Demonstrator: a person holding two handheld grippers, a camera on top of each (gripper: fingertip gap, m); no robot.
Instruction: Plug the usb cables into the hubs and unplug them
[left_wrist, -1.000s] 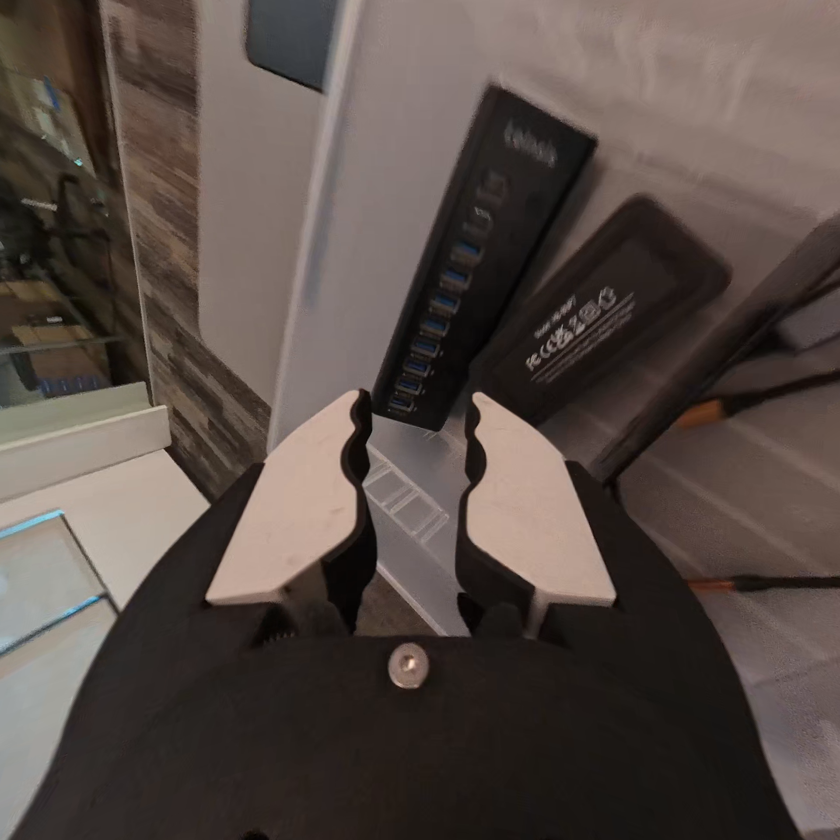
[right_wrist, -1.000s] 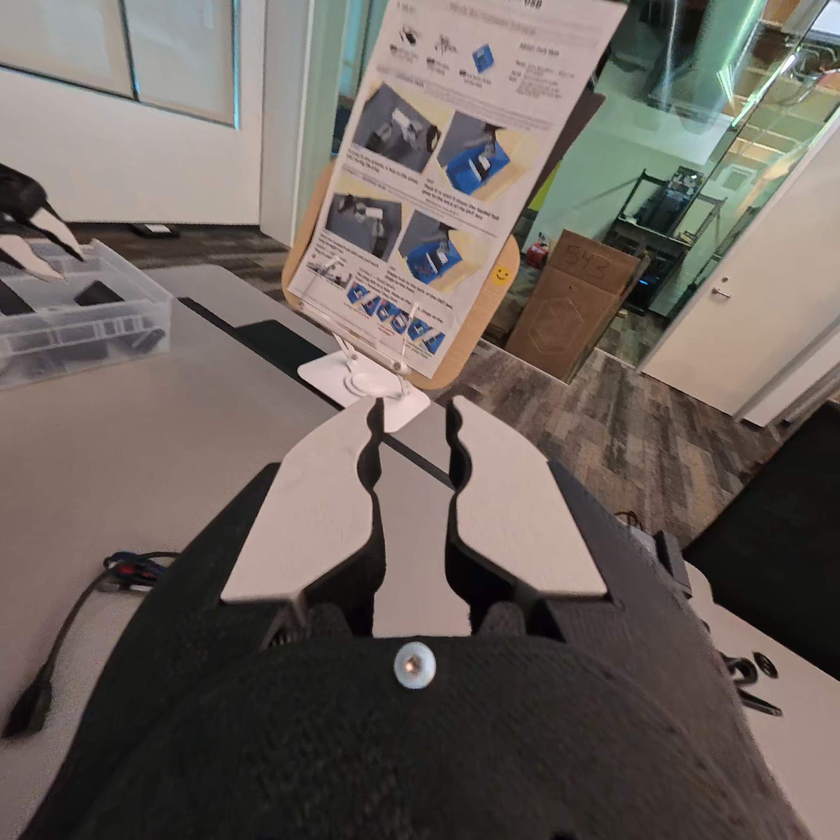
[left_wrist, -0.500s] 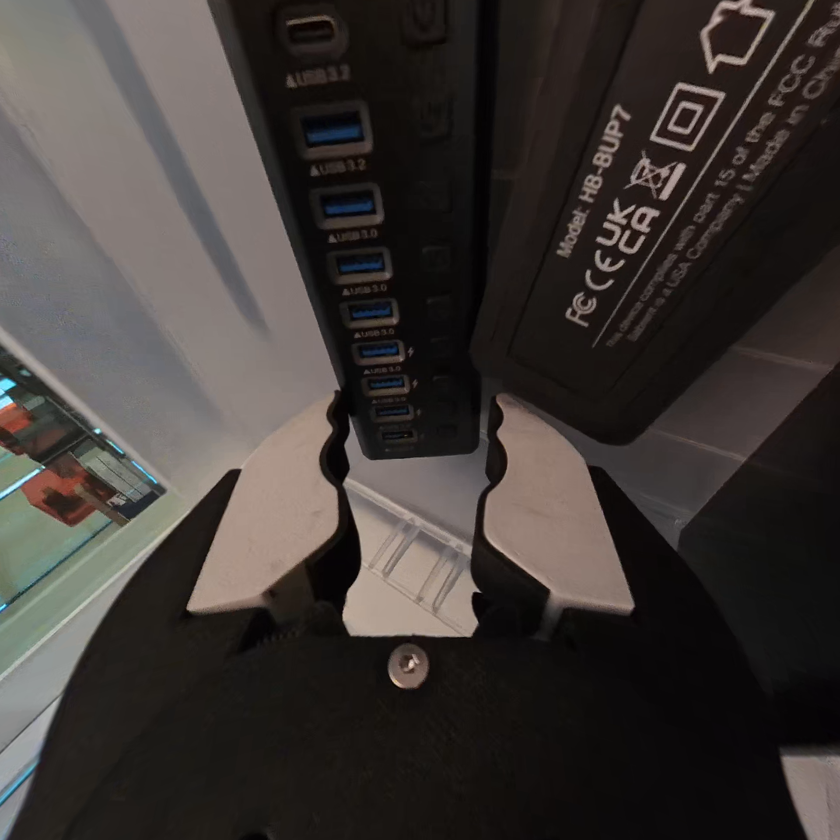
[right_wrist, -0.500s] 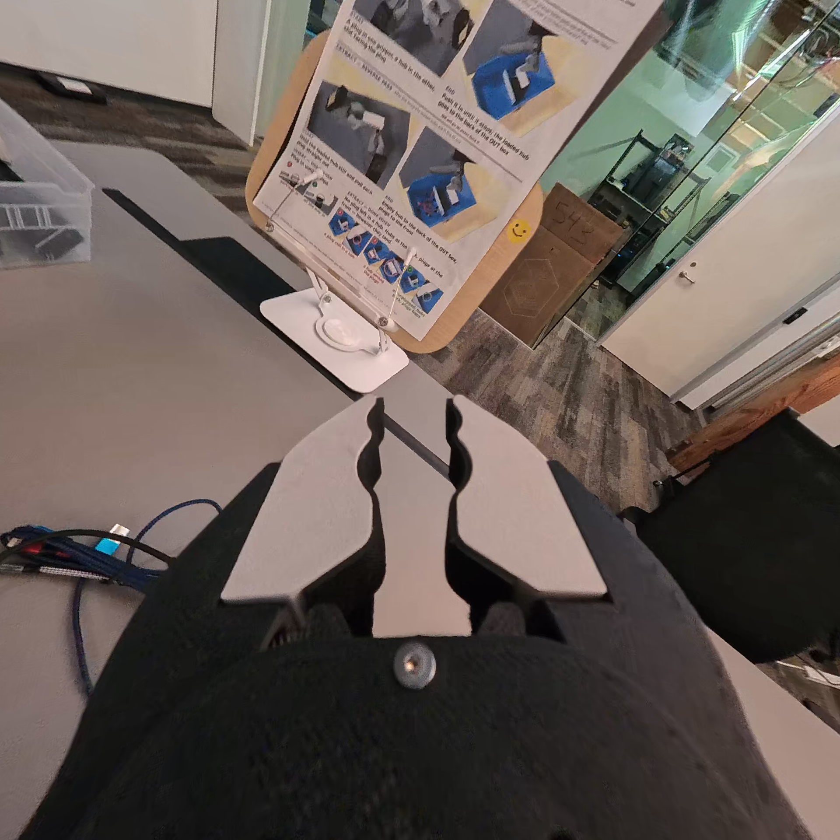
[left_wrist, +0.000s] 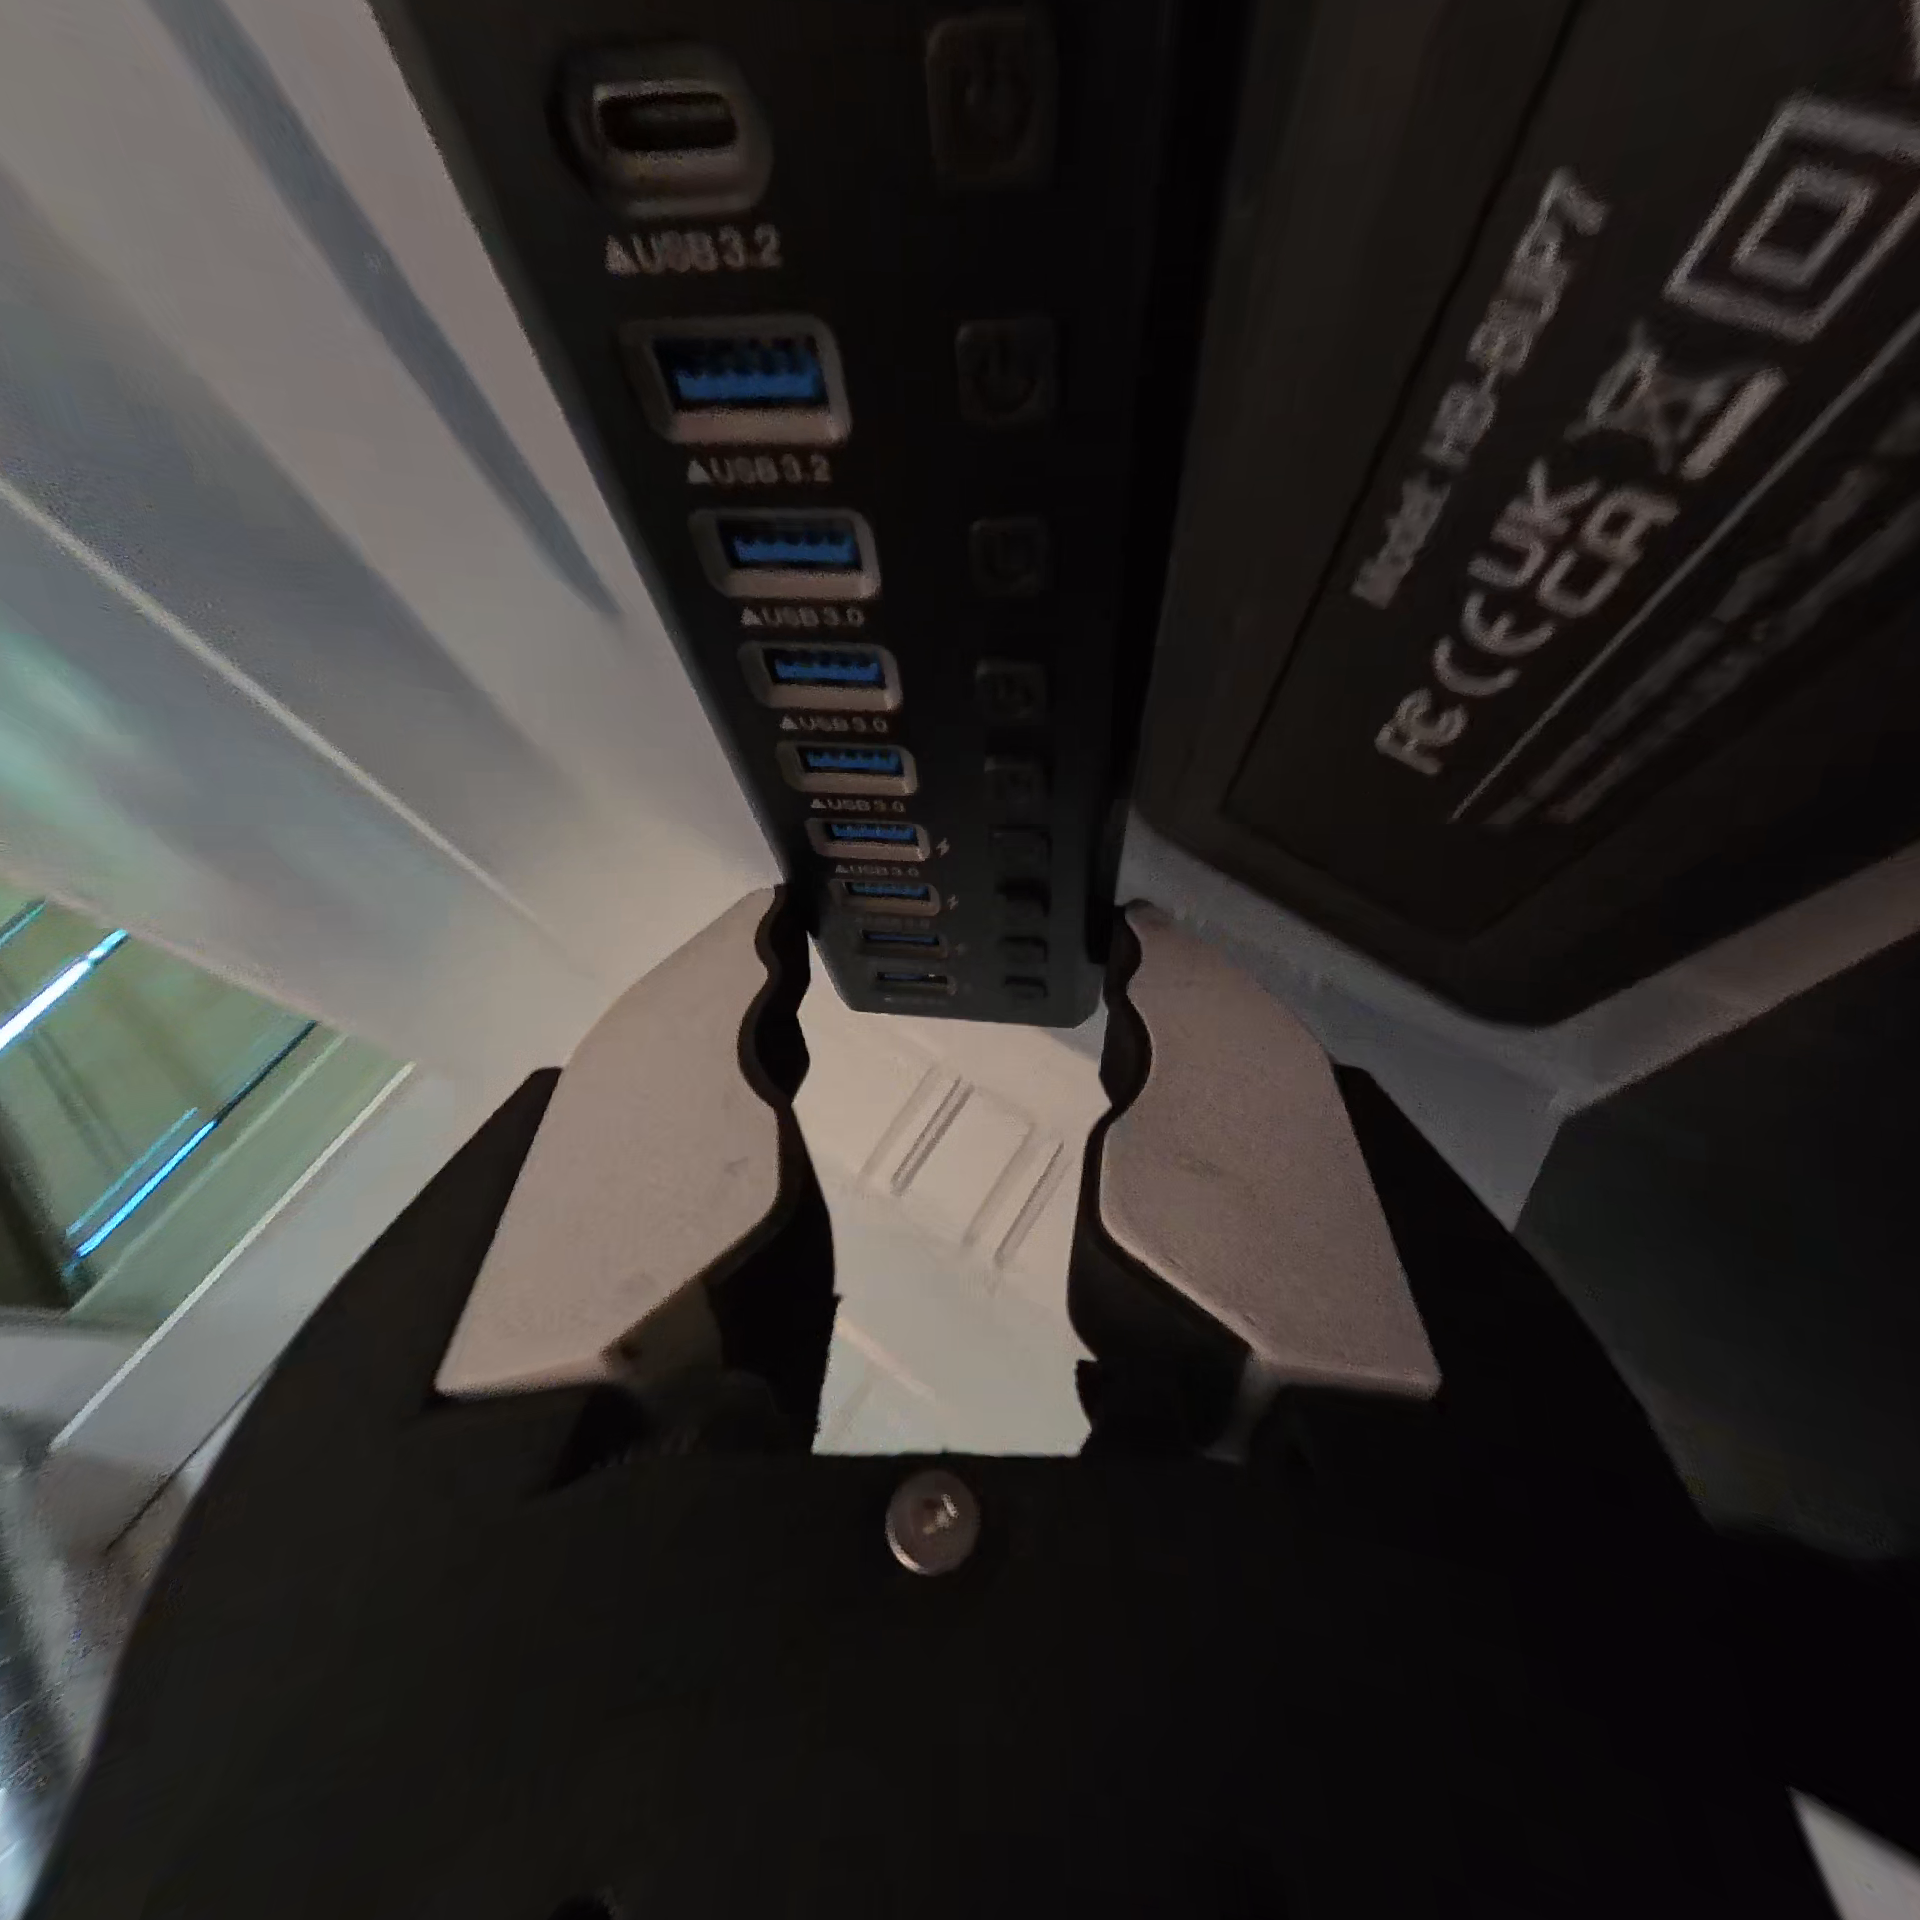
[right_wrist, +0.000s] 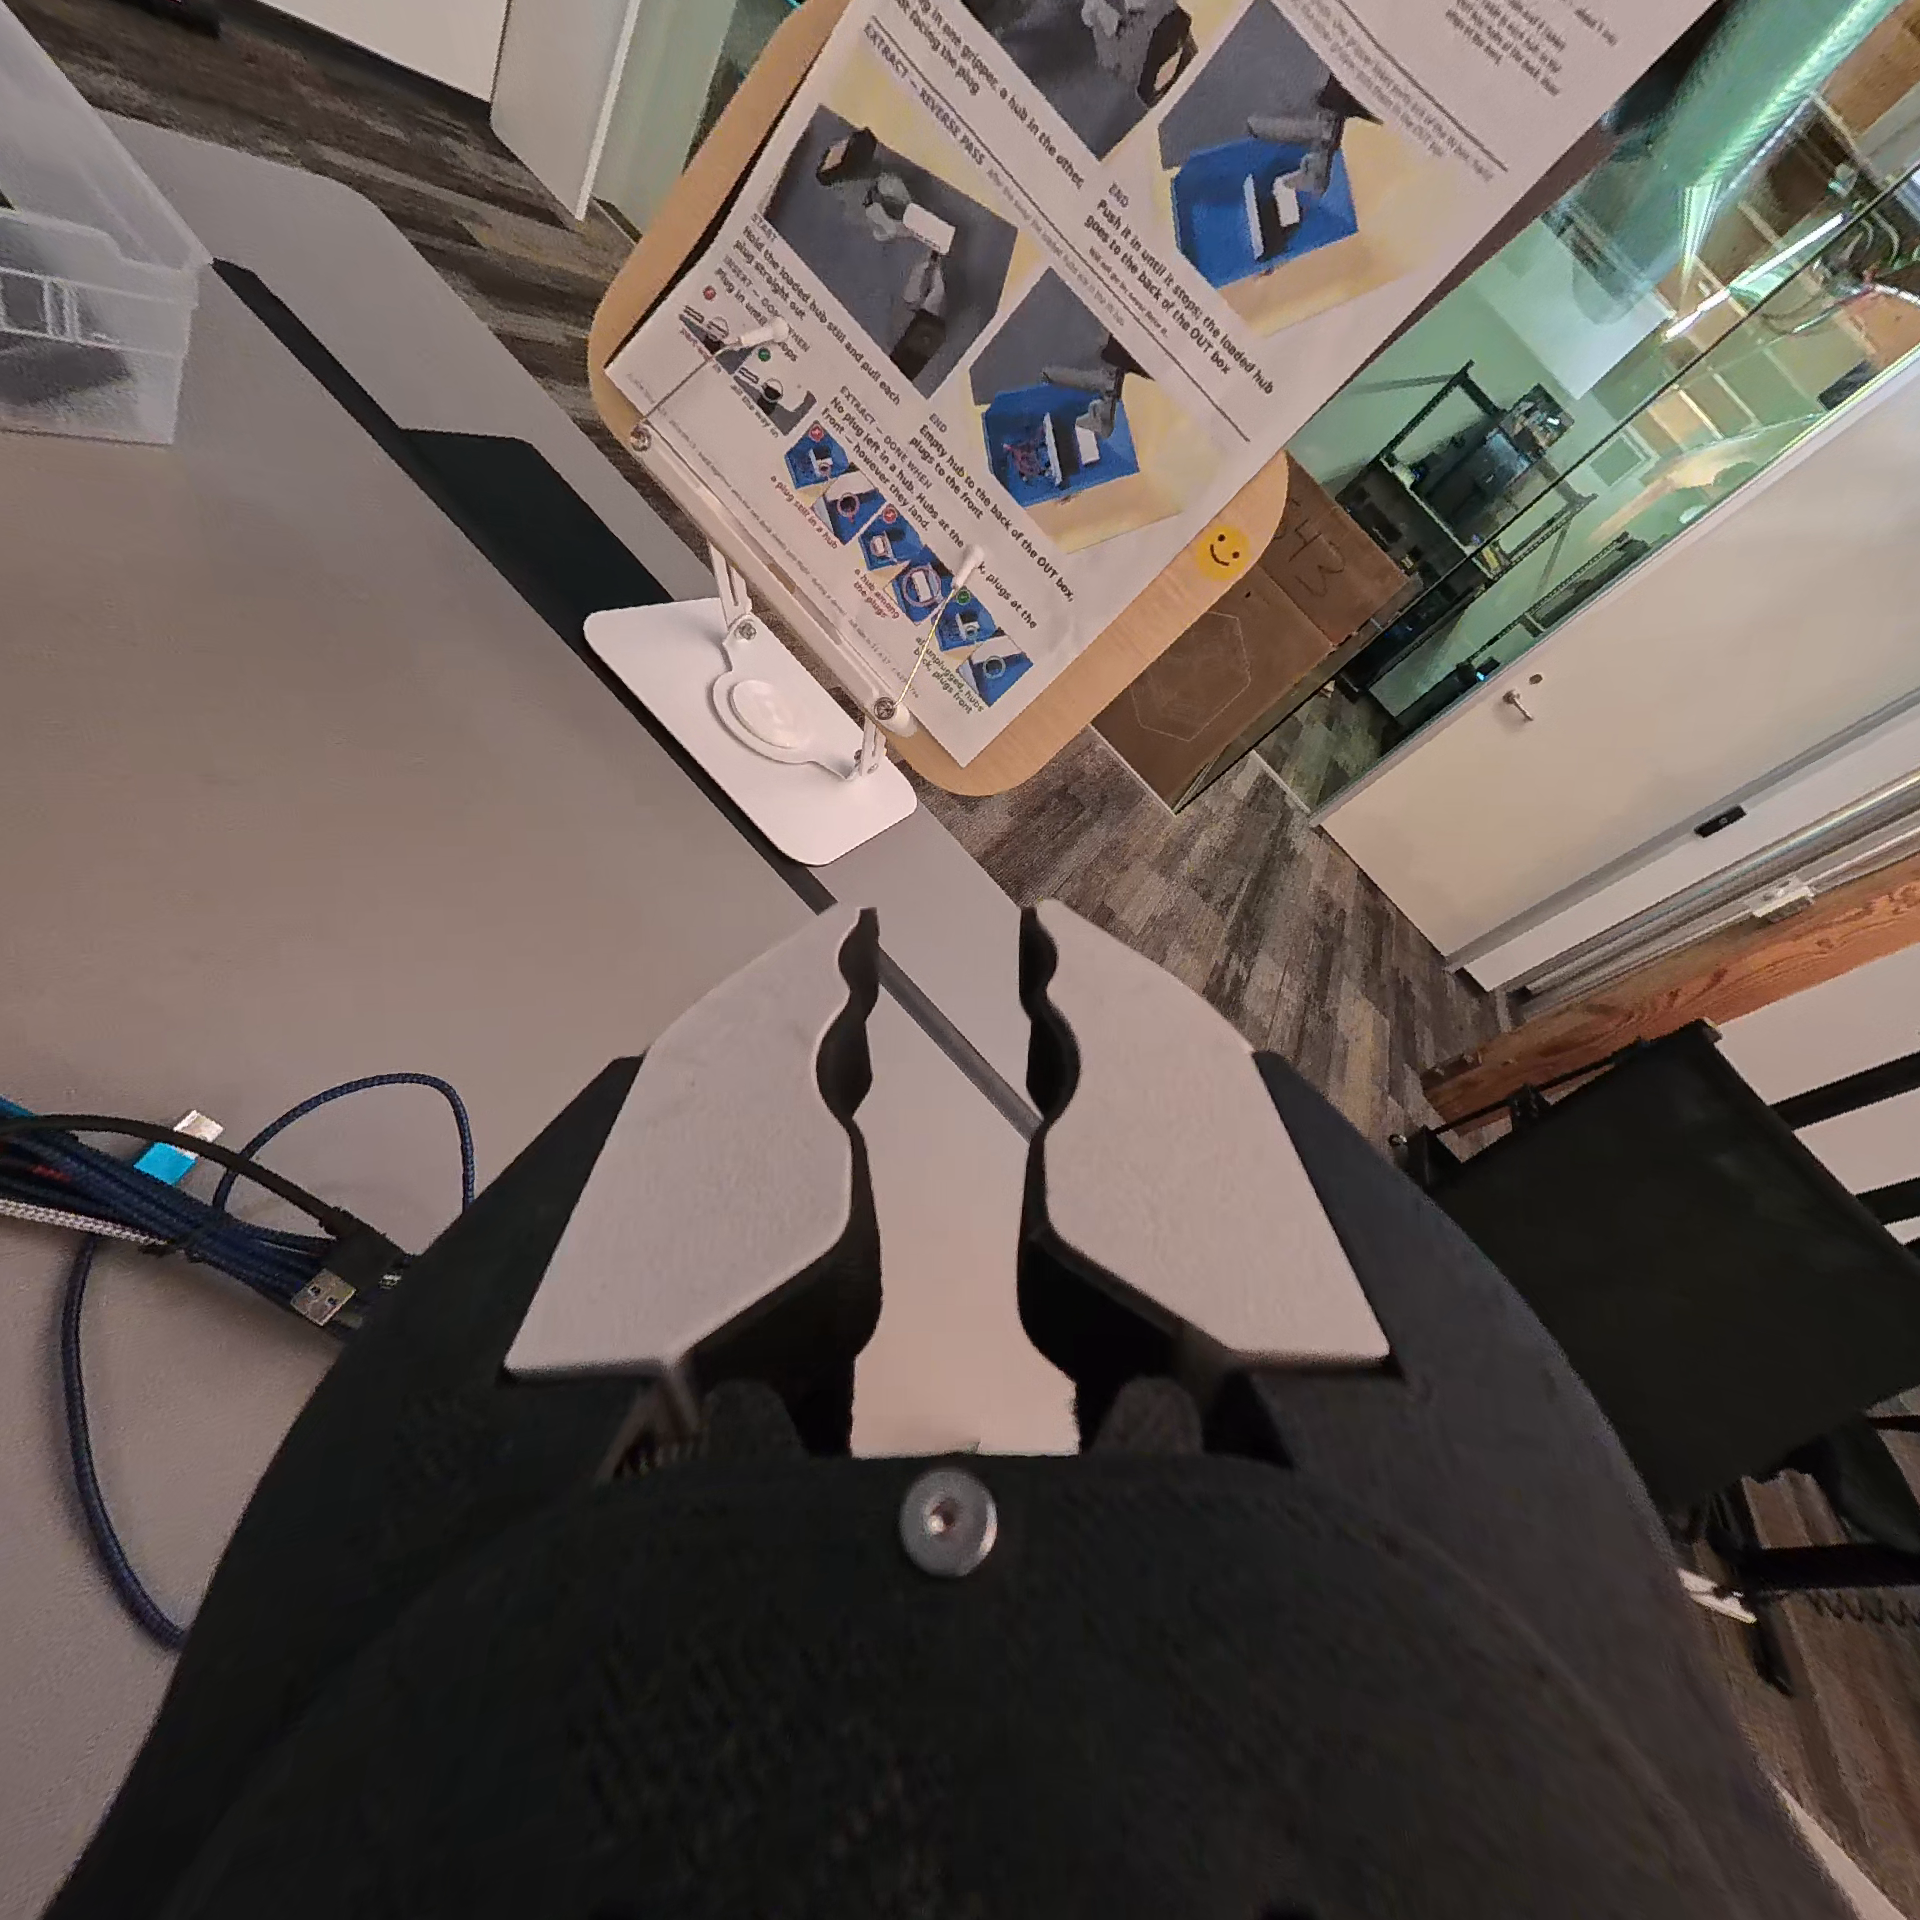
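While jaws straddle it, hub (left_wrist: 894, 644) runs lengthwise — away (ports up); left gripper (left_wrist: 951, 935).

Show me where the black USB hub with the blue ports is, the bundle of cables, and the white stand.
black USB hub (left_wrist: 935, 644), left wrist view, its port face.
bundle of cables (right_wrist: 156, 1205), right wrist view, the blue braided strands.
white stand (right_wrist: 665, 644), right wrist view, its flat base.

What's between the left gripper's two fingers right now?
In the left wrist view, the near end of the black hub sits between the open left gripper's fingertips; below it, only clear bin floor.
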